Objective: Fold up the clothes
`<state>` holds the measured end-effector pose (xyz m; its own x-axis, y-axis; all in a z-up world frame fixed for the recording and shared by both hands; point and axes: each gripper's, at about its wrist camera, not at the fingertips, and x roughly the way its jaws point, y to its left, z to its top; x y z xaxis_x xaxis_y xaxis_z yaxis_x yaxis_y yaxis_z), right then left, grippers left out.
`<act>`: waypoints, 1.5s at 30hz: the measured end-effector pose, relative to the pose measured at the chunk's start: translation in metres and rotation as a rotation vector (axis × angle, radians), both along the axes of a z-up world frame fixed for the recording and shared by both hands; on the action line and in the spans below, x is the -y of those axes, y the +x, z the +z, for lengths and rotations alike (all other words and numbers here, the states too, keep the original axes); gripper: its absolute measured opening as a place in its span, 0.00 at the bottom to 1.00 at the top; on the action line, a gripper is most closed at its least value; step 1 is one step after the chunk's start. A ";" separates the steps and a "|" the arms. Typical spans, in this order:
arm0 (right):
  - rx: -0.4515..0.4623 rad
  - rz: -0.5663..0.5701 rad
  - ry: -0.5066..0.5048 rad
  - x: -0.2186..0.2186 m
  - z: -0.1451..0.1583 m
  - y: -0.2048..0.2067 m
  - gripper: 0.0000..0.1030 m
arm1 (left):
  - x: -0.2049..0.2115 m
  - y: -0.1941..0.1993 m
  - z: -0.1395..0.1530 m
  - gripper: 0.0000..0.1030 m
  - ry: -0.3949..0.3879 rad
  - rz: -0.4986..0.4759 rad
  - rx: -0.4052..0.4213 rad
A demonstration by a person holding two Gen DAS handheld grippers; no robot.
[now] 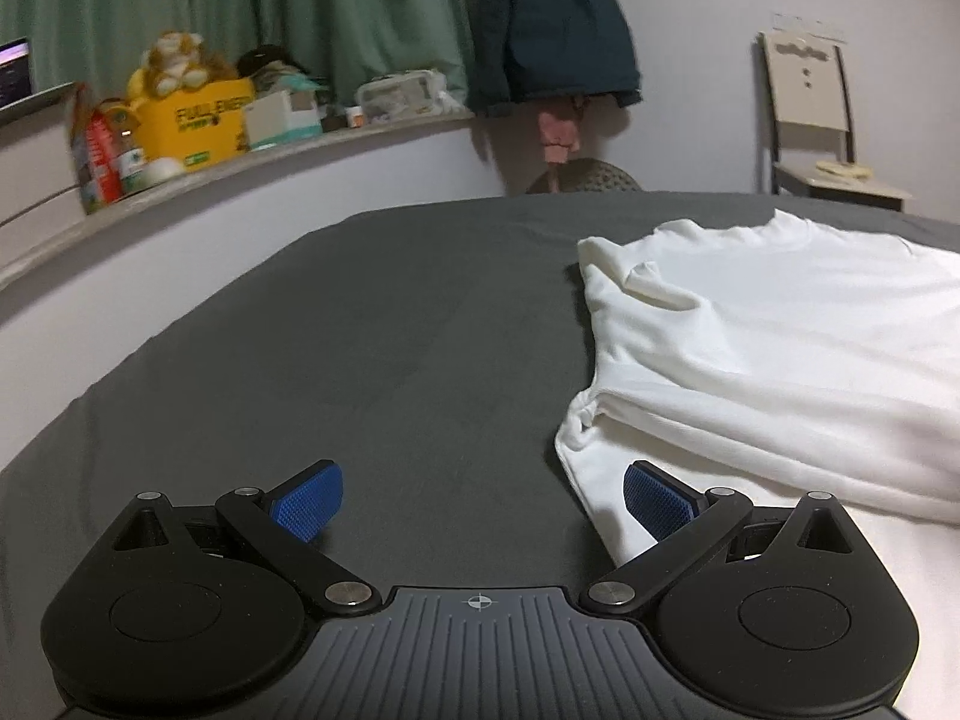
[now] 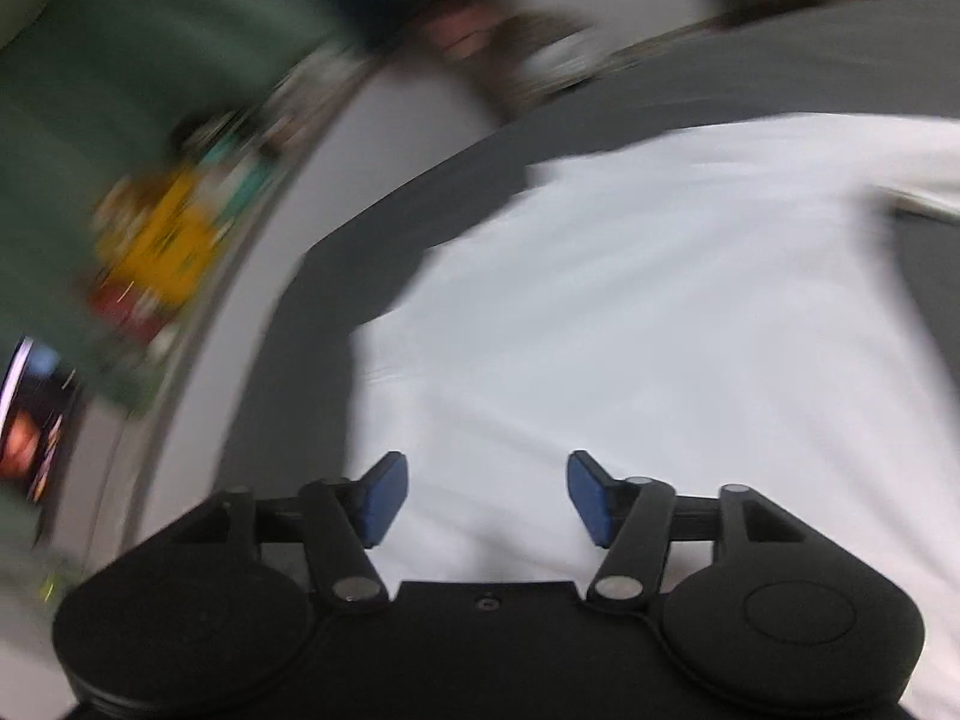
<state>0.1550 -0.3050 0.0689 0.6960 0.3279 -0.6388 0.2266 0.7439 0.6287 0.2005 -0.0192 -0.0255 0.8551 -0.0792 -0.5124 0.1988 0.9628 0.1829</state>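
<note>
Looking along the left gripper (image 1: 483, 501), the jaws stand wide apart with nothing between them, hovering low over the dark grey bed sheet (image 1: 372, 348); one blue ribbed pad (image 1: 309, 501) sits over bare sheet, the other over the near corner of the white cotton T-shirt (image 1: 768, 336), though whether it touches the cloth I cannot tell. The shirt lies on the bed to the right of the gripper's line, with one side already doubled over onto the body so that a layered edge runs toward the camera, which reads as a fold partly made. Resting open beside that edge, the gripper seems placed to take the next hem or corner. Behind the bed, a pale ledge (image 1: 252, 180) carries a yellow cardboard box (image 1: 192, 126) with a plush toy on top, a green curtain (image 1: 240, 6) hangs above, and a beige wooden chair (image 1: 810, 114) stands at the far right by the wall. From the right wrist view, heavily blurred by motion, the right gripper (image 2: 487, 495) is also open and empty, its jaws parted above the broad white spread of the shirt, which fills the middle of the picture and lies flat on the sheet. With nothing pinched, it looks as if it is between grasps, above the garment.
</note>
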 end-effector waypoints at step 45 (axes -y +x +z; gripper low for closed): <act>-0.204 0.245 -0.066 -0.094 -0.087 0.273 0.07 | 0.005 0.029 -0.012 1.00 0.054 0.060 -0.017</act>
